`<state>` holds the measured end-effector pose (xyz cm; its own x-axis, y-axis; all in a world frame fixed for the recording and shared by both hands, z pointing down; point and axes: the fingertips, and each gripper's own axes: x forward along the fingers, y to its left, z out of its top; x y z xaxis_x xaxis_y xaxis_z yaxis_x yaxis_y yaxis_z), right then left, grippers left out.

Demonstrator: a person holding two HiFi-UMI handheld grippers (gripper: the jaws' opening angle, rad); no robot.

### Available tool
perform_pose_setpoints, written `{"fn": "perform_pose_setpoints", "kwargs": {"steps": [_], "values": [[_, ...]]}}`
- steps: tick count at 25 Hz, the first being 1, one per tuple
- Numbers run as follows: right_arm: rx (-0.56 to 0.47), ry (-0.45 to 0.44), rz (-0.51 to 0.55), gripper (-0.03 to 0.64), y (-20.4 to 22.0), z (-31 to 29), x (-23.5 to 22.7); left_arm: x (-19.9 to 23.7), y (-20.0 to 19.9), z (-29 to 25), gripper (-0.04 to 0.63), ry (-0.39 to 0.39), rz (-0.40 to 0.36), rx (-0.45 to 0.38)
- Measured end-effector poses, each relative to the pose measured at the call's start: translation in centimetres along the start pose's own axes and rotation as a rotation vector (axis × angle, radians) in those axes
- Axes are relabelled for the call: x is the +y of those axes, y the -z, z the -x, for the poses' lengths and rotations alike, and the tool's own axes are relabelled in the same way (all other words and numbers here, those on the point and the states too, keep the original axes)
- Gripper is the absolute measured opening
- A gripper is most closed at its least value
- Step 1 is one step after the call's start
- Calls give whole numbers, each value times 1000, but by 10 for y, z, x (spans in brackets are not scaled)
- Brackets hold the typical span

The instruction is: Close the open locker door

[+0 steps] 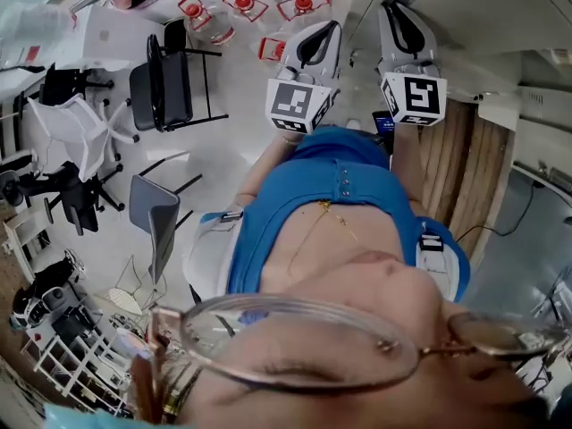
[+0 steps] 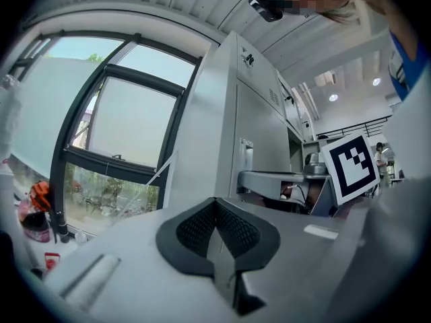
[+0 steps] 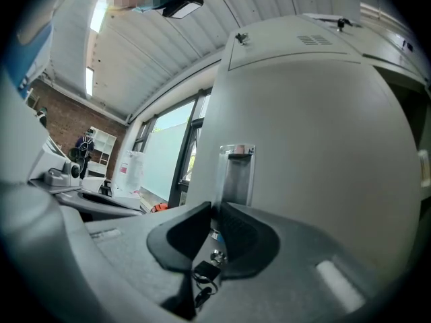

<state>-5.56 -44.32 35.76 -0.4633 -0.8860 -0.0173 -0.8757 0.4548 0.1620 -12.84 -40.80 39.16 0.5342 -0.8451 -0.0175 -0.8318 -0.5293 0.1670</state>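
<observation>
The grey locker door (image 3: 310, 147) fills the right gripper view, with a clear handle recess (image 3: 236, 170) and, below it, a lock with a key (image 3: 204, 274) hanging in it. My right gripper (image 3: 210, 237) points level at the door. Its jaws stand a narrow gap apart, and the lock and key show through that gap. My left gripper (image 2: 215, 237) has its pads together and holds nothing. It points past the locker cabinet's side (image 2: 209, 147), with the right gripper's marker cube (image 2: 350, 167) to its right. In the head view the left gripper (image 1: 317, 43) and the right gripper (image 1: 404, 27) are held side by side in front of the person's blue top.
A large dark-framed window (image 2: 121, 126) lies left of the cabinet. Behind the person, black folding chairs (image 1: 170, 83), a white chair (image 1: 71, 123) and a grey chair (image 1: 152, 213) stand on the pale floor. Red-lidded boxes (image 1: 241, 3) lie further off.
</observation>
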Motion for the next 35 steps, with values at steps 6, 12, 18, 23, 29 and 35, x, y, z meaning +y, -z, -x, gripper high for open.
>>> {"fn": "perform_pose_setpoints", "kwargs": {"steps": [6, 12, 18, 23, 29, 35], "values": [[-7, 74, -7, 48, 0, -2, -2, 8, 0, -9, 0, 84, -7, 12], [-8, 176, 26, 51, 0, 1, -4, 8, -1, -17, 0, 165, -9, 24], [-9, 262, 20, 2, -1, 11, -8, 3, -1, -19, 0, 232, 1, 32], [8, 279, 22, 2, 3, 14, -5, -2, -2, -22, 0, 262, 9, 31], [41, 278, 7, 2, 11, 20, 8, -7, -6, -22, 0, 283, -8, 23], [66, 268, -16, 2, 23, 28, 23, -12, 2, -15, 0, 288, -20, 37]]}}
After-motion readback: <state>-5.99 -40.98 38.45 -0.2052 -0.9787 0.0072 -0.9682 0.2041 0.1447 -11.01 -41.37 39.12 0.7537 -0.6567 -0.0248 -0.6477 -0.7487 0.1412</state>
